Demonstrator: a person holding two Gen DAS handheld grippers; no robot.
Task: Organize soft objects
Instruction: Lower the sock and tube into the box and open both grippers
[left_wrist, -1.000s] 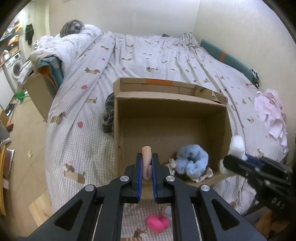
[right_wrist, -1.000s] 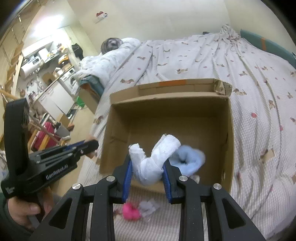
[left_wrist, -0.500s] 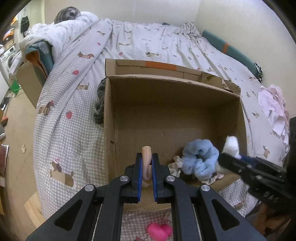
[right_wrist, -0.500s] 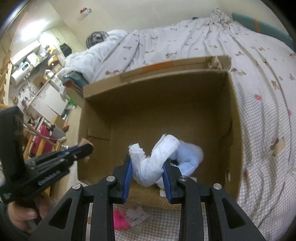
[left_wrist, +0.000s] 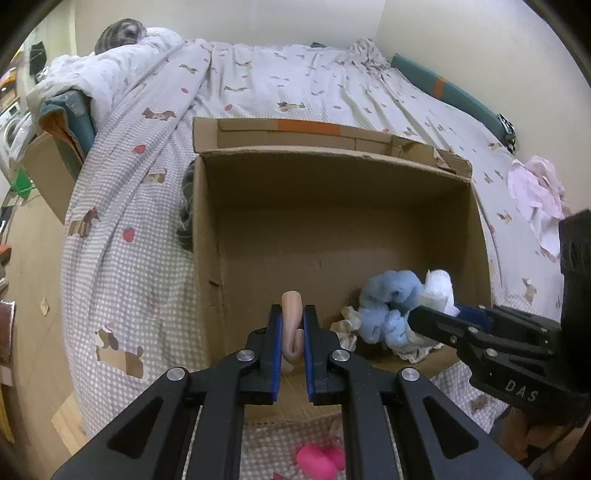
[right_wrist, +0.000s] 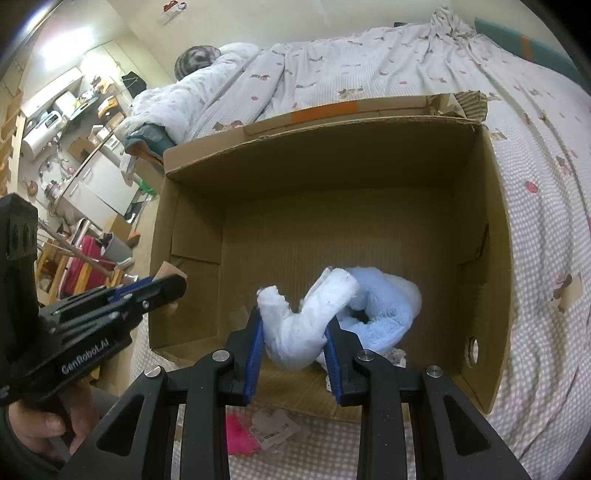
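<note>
Now, taking the box (left_wrist: 332, 236) on the bed (left_wrist: 155, 206) as my landmark: left of it, tucked against its outer left wall, lies a dark striped cloth (left_wrist: 186, 206). My left hand-held gripper (left_wrist: 293, 334) sits over the box's near wall, toward its left half, its blue pads clamped together on a thin peach piece (left_wrist: 291, 325) that stands upright between them and pokes out past the tips. Below the near wall, on the checked bedcover, lies a pink thing (left_wrist: 317, 458) beside a clear wrapper (right_wrist: 275, 428).

Inside the box, in the near right corner, a blue fluffy bundle (right_wrist: 384, 306) rests on the floor with a scrap of lace cloth (left_wrist: 343, 323) at its edge. My right hand-held gripper (right_wrist: 295, 345) reaches over the near wall on that side, clamped on a white sock (right_wrist: 303, 321); the sock bends in a U, both ends sticking up, and touches the blue bundle from the front. Right of the box, well apart on the bed, is a crumpled pink garment (left_wrist: 535, 192).
</note>
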